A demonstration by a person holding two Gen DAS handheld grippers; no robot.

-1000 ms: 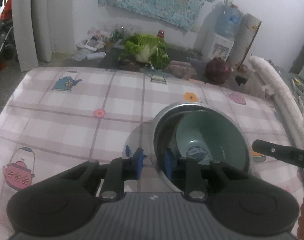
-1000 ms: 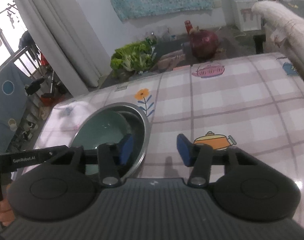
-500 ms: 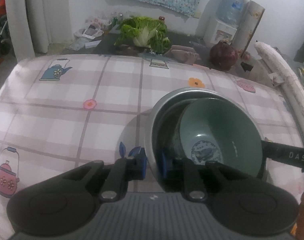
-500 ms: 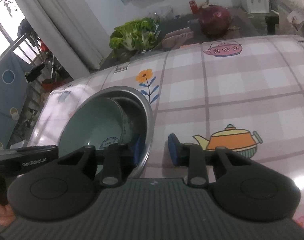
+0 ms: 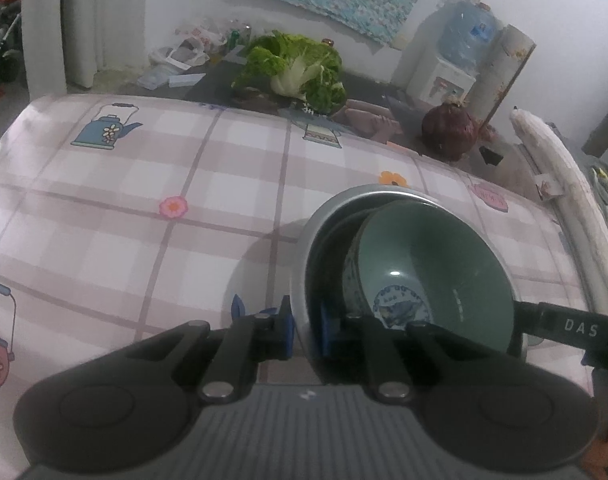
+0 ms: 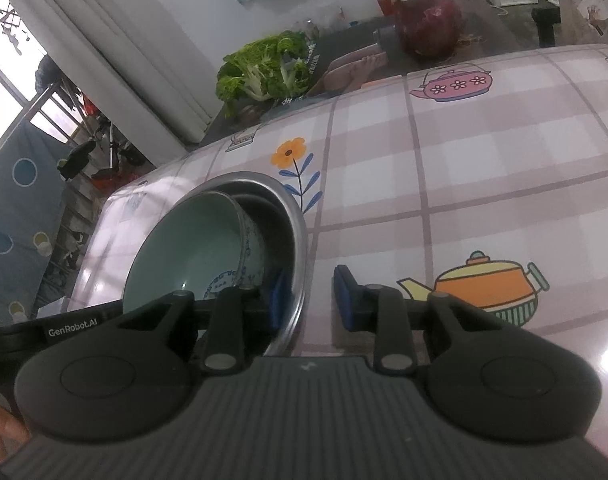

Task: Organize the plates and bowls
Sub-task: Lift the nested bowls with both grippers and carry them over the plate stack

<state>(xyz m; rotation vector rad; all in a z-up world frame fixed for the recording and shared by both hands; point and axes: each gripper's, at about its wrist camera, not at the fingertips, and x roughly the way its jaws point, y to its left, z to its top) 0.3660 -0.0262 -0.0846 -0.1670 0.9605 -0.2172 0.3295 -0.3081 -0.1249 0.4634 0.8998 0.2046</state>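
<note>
1. Where the checked worktop (image 5: 152,216) fills the frame, a steel bowl (image 5: 304,264) with a green bowl (image 5: 444,264) tilted inside is seen lower right.
2. Its near rim is pinched by the left gripper (image 5: 304,326).
3. Its opposite rim is straddled, ungripped, by the half-open right gripper (image 6: 310,300).

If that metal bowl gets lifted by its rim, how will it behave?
The metal bowl looks rigid and smooth, so it may slip. The green bowl leans inside, probably adding weight and sliding. The left gripper pinches one rim, so it might tilt.
</note>
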